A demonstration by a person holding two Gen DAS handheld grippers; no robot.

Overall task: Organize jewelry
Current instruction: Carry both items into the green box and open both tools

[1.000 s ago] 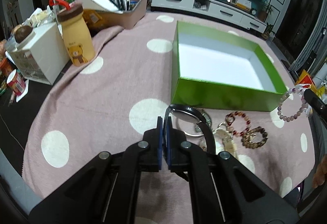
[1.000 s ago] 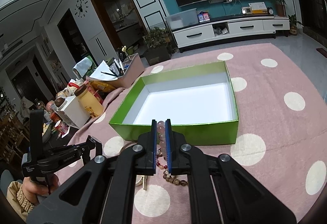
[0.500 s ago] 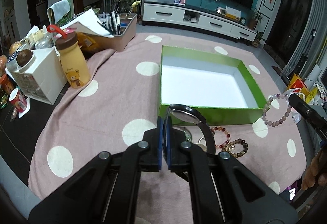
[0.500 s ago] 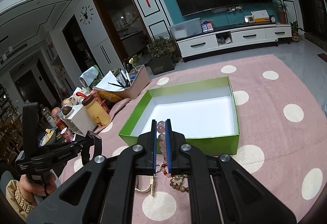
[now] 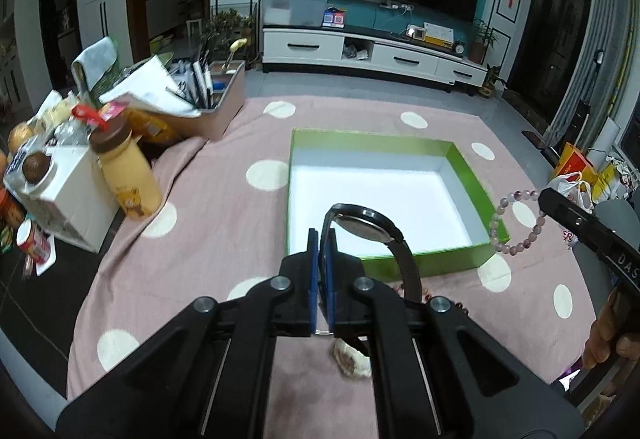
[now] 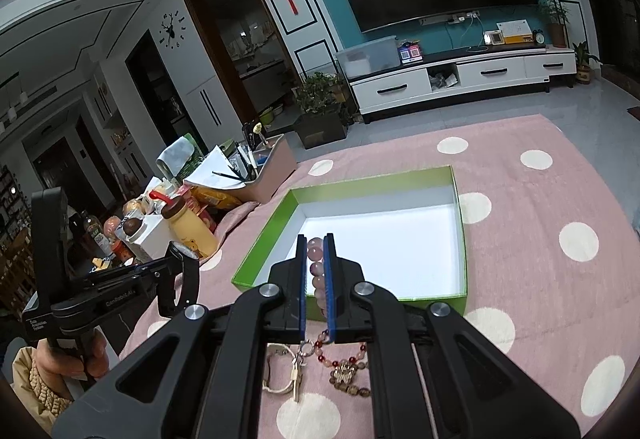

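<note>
My left gripper (image 5: 322,239) is shut on the strap of a black watch (image 5: 366,225), held in the air over the near wall of the green box (image 5: 472,175), whose white floor is bare. My right gripper (image 6: 315,243) is shut on a pale pink bead bracelet (image 6: 314,259), which hangs as a loop (image 5: 516,221) beside the box's right wall in the left wrist view. More beaded bracelets (image 6: 344,363), a small key on a ring (image 6: 298,371) and a cream band (image 6: 276,371) lie on the cloth in front of the box.
A pink cloth with cream dots (image 5: 224,207) covers the table. At its left stand a yellow bottle (image 5: 128,175), a white carton (image 5: 68,199) and a pink bin of pens and papers (image 5: 216,107). A person's hands hold both gripper handles.
Both grippers have risen with the watch and the bead bracelet still clamped. The left one lifted more and tilted, so the box and cloth now sit lower and smaller in view.
</note>
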